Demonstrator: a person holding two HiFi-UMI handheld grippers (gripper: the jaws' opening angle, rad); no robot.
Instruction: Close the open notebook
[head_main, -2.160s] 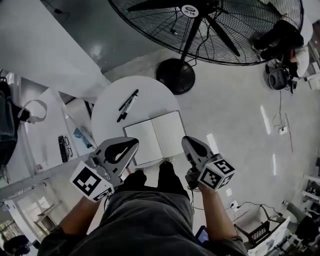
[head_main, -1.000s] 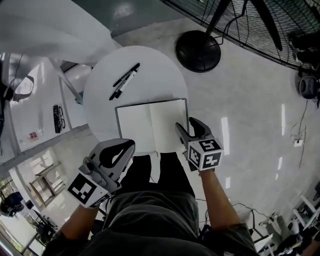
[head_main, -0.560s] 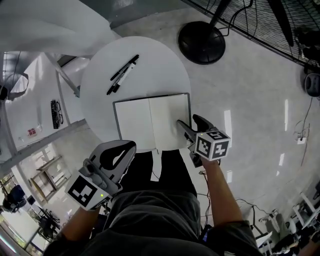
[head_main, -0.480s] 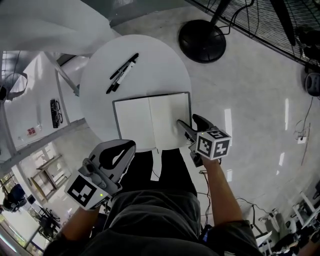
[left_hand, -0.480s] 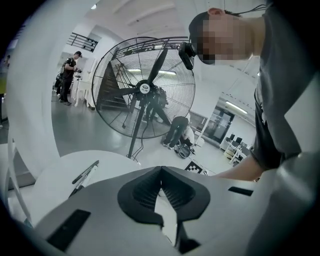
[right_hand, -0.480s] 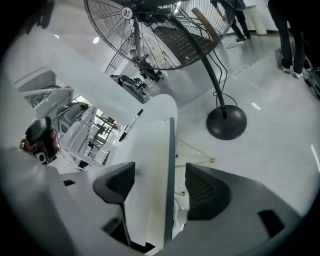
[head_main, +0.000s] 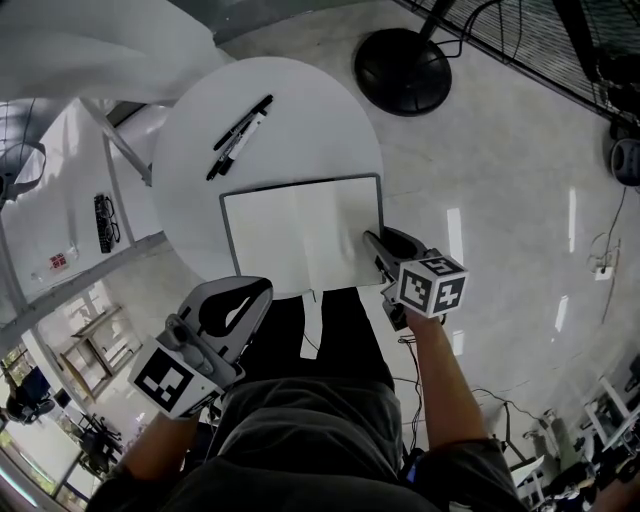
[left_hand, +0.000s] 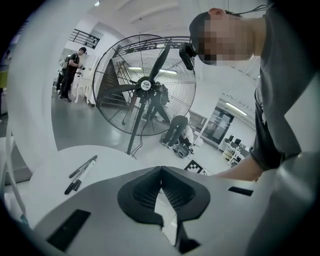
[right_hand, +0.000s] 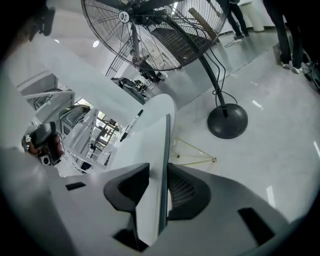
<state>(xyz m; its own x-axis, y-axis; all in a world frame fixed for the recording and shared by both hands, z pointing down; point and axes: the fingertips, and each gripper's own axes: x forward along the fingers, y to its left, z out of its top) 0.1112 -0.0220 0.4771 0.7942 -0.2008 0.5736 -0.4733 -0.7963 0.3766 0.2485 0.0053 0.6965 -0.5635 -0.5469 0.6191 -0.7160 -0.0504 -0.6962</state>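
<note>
The open notebook (head_main: 290, 235) lies flat with blank white pages on the near side of the round white table (head_main: 300, 110). My right gripper (head_main: 378, 240) is at its right edge. In the right gripper view the right cover and pages (right_hand: 159, 165) stand edge-on between the jaws of that gripper (right_hand: 157, 177); the jaws have just been closing and the pads meet the notebook from both sides. My left gripper (head_main: 262, 288) hovers below the table's near edge over the person's lap, its jaw tips (left_hand: 161, 170) touching with nothing held.
Two black pens (head_main: 238, 135) lie on the table's far left part. A big floor fan stands beyond, its round base (head_main: 403, 72) on the floor to the right. Glasses (head_main: 102, 222) rest on a side surface at left.
My right gripper has come down to the notebook's right edge, rolled, and narrowed its jaws around the cover. The left gripper has sunk a little and stays shut.
</note>
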